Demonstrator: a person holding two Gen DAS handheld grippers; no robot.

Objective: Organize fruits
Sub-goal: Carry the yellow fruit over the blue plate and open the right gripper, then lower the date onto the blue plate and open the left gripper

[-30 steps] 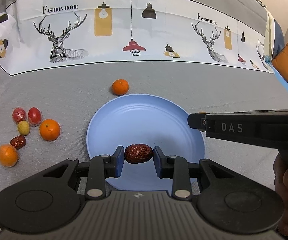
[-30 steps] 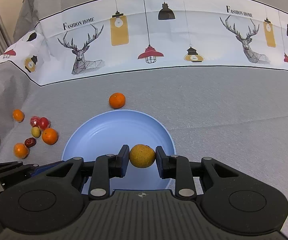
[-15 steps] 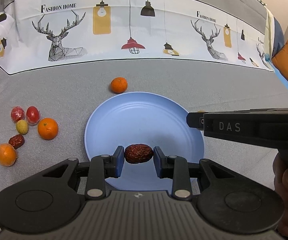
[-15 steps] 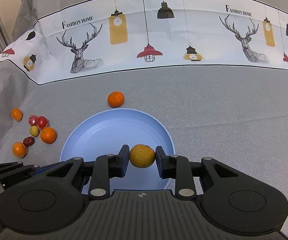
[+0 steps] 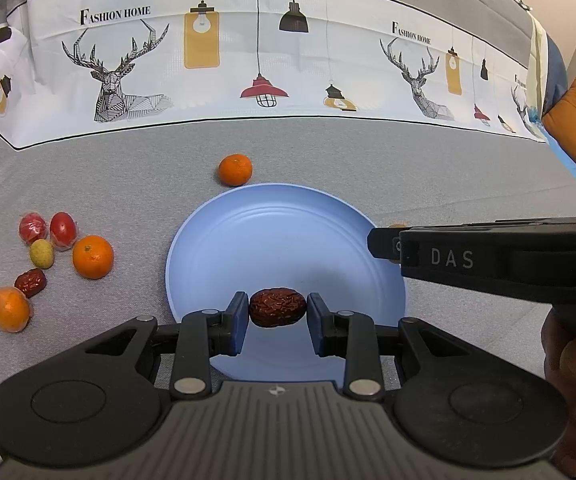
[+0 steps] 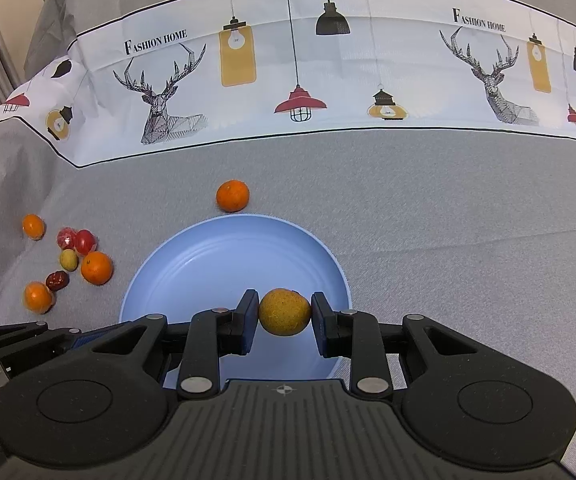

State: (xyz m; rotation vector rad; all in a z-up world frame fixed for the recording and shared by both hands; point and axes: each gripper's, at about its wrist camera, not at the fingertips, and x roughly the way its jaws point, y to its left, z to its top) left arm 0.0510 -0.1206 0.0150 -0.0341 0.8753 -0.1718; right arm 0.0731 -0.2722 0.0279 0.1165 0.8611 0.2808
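Note:
A light blue plate (image 5: 280,236) lies on the grey cloth; it also shows in the right wrist view (image 6: 208,264). My left gripper (image 5: 277,307) is shut on a wrinkled dark red date (image 5: 277,306) over the plate's near part. My right gripper (image 6: 284,312) is shut on a round yellow-orange fruit (image 6: 284,312) over the plate's near right part. The right gripper's black body (image 5: 488,258) reaches in from the right in the left wrist view. The plate holds nothing.
One orange (image 5: 235,169) sits just beyond the plate's far rim. To the left lie several loose fruits: oranges (image 5: 92,256), two red fruits (image 5: 63,229), a small yellow fruit (image 5: 41,254) and a date (image 5: 30,282). A printed cloth band (image 5: 248,60) runs along the back.
Both grippers have drifted slightly toward the plate, still holding their fruits. Nothing was let go.

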